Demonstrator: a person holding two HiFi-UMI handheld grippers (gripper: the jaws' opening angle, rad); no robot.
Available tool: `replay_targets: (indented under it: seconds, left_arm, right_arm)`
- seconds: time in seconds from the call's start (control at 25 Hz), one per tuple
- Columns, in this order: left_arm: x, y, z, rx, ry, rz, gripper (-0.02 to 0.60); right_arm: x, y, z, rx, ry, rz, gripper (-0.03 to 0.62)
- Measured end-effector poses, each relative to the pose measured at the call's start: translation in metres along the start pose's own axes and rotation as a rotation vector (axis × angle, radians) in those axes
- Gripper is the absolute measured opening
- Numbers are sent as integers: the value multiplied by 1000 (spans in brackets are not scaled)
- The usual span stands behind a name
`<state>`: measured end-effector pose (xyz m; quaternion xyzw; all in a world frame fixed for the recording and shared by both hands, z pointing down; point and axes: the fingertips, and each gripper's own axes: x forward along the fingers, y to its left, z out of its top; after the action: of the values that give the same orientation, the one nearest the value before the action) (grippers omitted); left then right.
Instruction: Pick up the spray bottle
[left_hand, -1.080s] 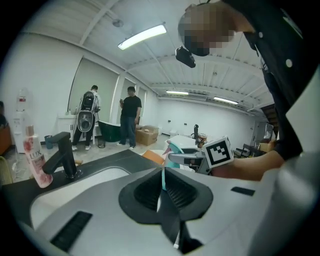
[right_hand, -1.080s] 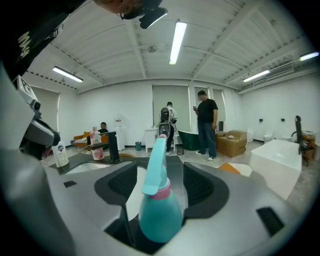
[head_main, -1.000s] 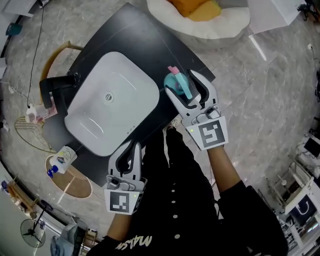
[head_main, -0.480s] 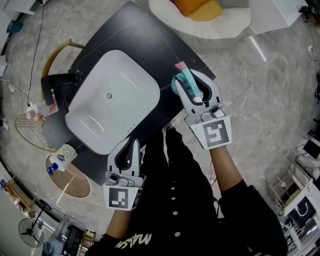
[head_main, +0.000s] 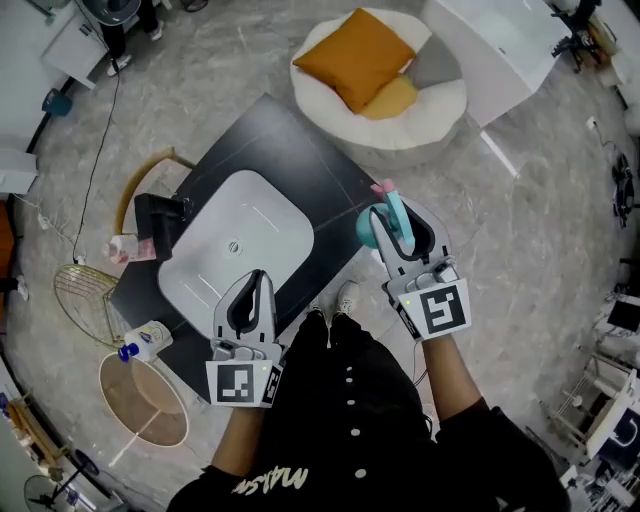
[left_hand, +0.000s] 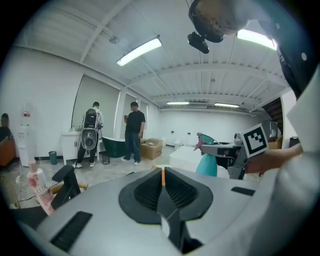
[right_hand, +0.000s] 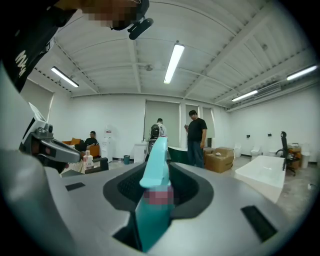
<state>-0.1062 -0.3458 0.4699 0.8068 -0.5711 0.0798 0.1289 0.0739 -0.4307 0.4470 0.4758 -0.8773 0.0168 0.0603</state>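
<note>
Right gripper (head_main: 400, 222): jaws clamped on the teal spray bottle (head_main: 367, 230), held at the right edge of the black table (head_main: 290, 150). What the bottle contains cannot be made out. Left gripper (head_main: 254, 283): jaws together, nothing between them. White basin (head_main: 272, 200) on the table. Grey marbled floor (head_main: 520, 230). Orange cushion (head_main: 355, 55) in a round white seat (head_main: 445, 115). The bottle's base is hidden by the jaws.

1. In the head view, the right tool (head_main: 400, 228) covers most of the spray bottle (head_main: 367, 229); only its trigger head and one side show.
2. In the right gripper view, its base sinks out of sight between the jaws.
3. The small bottle (head_main: 120, 247) at the table (head_main: 290, 140) edge carries print, perhaps a label, too small to read.
</note>
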Motion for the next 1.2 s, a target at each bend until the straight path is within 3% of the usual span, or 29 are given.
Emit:
replay_targets:
  seconds: [0.48,1.2]
  left_arm:
    - [3,-15,76,55,-156,-30,28]
    - [5,-35,93,95,-206,-56,28]
  right_arm:
    - [-68,-9,65,-15,-93,-95,123]
    - [-89,-20,79,-47,-131,-118,123]
